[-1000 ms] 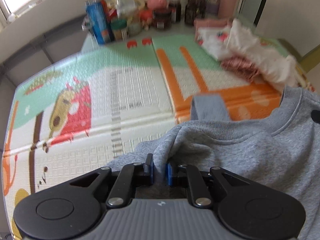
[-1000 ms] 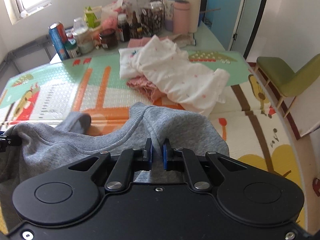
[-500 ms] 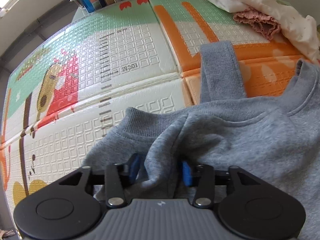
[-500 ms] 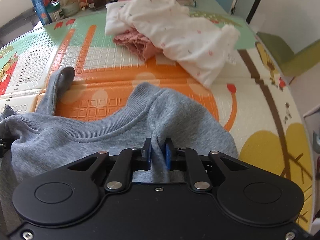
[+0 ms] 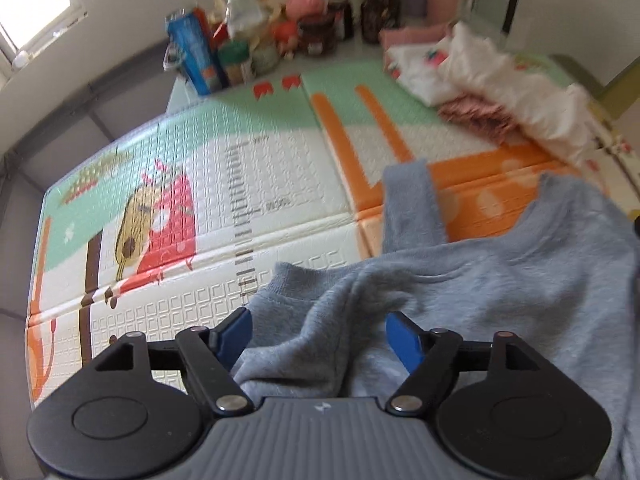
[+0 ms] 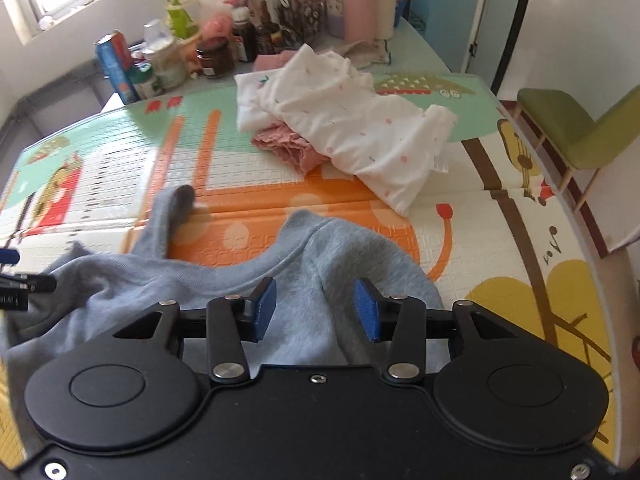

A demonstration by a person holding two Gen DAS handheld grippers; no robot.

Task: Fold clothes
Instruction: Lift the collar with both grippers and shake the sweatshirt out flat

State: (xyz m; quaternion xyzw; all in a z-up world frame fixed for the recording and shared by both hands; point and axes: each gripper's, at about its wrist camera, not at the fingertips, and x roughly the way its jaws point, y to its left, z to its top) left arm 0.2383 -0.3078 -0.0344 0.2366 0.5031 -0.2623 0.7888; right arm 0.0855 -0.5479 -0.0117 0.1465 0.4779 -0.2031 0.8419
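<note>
- The left gripper [image 5: 322,338] has its two blue-padded fingers [image 5: 236,334] spread wide apart, gripping nothing.
- A raised ridge of the grey sweatshirt [image 5: 500,292] runs between those fingers; whether the pads touch it cannot be told.
- The right gripper [image 6: 316,314] is likewise parted wide, its blue pads [image 6: 366,314] on either side of a hump of the grey sweatshirt [image 6: 348,256].
- The sweatshirt lies on a patterned play mat [image 5: 280,184], directly ahead of and under both sets of fingers, its collar curving between the two grippers.
- One sleeve [image 6: 164,220] stretches away ahead of the right fingers, to their left.
- Farther ahead of the right fingers, a white printed garment [image 6: 344,120] lies crumpled over a pink garment [image 6: 288,148].
- Beyond the mat, well ahead of both grippers, stand crowded bottles and jars [image 6: 216,48].
- To the far right of the right fingers stands a green chair [image 6: 568,128].
</note>
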